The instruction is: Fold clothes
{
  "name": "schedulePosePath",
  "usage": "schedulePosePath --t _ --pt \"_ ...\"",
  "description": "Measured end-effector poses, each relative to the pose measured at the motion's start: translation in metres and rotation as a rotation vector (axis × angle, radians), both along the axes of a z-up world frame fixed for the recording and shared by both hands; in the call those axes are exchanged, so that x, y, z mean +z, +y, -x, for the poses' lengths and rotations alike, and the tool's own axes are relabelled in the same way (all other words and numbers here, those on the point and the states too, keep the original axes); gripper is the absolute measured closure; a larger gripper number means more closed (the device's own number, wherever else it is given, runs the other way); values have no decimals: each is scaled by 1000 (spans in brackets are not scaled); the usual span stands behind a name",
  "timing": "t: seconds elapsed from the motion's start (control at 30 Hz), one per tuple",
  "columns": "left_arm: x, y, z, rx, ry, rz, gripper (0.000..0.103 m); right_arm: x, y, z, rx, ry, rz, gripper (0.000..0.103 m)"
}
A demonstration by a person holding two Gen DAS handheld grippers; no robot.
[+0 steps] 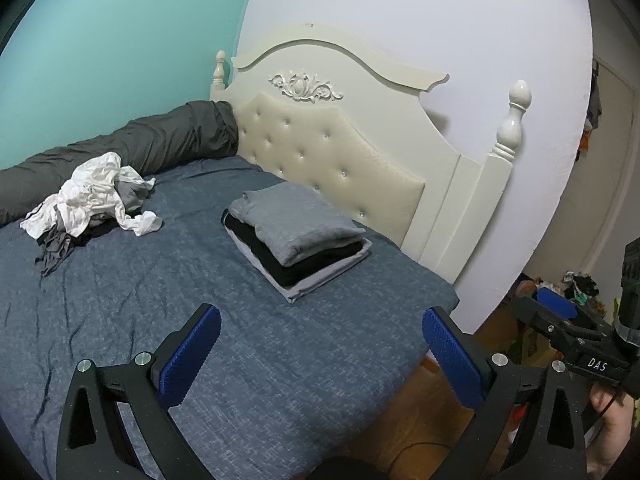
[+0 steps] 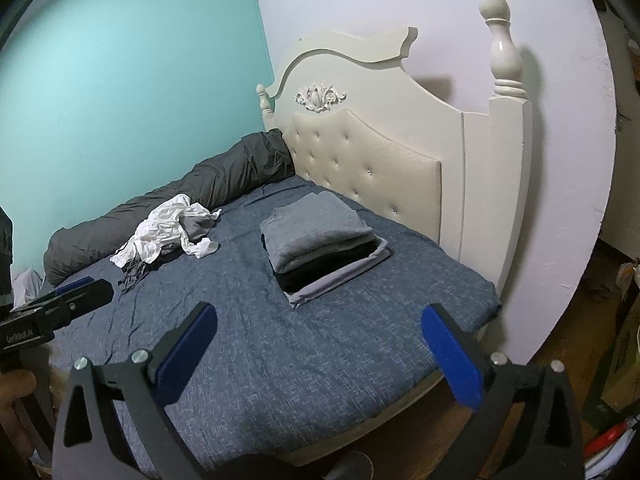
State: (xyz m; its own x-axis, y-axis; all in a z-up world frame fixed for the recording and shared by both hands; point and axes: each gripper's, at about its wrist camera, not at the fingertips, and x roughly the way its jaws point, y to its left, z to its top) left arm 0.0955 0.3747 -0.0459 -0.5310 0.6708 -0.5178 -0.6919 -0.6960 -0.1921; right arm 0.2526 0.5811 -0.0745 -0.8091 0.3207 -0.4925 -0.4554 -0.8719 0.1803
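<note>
Both tools gape wide w/ nothing between the blue pads — left tool point(image 1: 322, 330) and right tool point(image 2: 318, 328) hang over the near edge of the bed point(image 1: 100, 300).

Left wrist view alone shows floor clutter point(image 1: 576, 284) by a doorway at right, plus the right tool side-on w/ a hand point(image 1: 612, 420) under it. Right wrist view alone shows the left tool side-on at its left edge, and a box point(image 2: 624, 356) on the floor at right.

Folded stack point(image 1: 296, 236) — grey on top, black under, pale grey at bottom — sits near the headboard point(image 1: 340, 128). Unfolded pile point(image 1: 96, 196), white & grey, lies well apart from it, next to a dark bolster point(image 1: 132, 144) along the teal wall point(image 1: 120, 40). Bedcover is mottled blue, lightly creased; wall behind headboard is pale; floor is wood.
</note>
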Motion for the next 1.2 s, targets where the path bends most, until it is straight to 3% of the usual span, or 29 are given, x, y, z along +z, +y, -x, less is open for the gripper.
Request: schedulePosePath --t 0.67,1.2 --pt "-2 5 -10 -4 24 25 0 -4 2 -3 -6 -3 2 0" --pt "-5 5 -10 12 -3 28 0 -6 0 -5 -6 -3 10 0"
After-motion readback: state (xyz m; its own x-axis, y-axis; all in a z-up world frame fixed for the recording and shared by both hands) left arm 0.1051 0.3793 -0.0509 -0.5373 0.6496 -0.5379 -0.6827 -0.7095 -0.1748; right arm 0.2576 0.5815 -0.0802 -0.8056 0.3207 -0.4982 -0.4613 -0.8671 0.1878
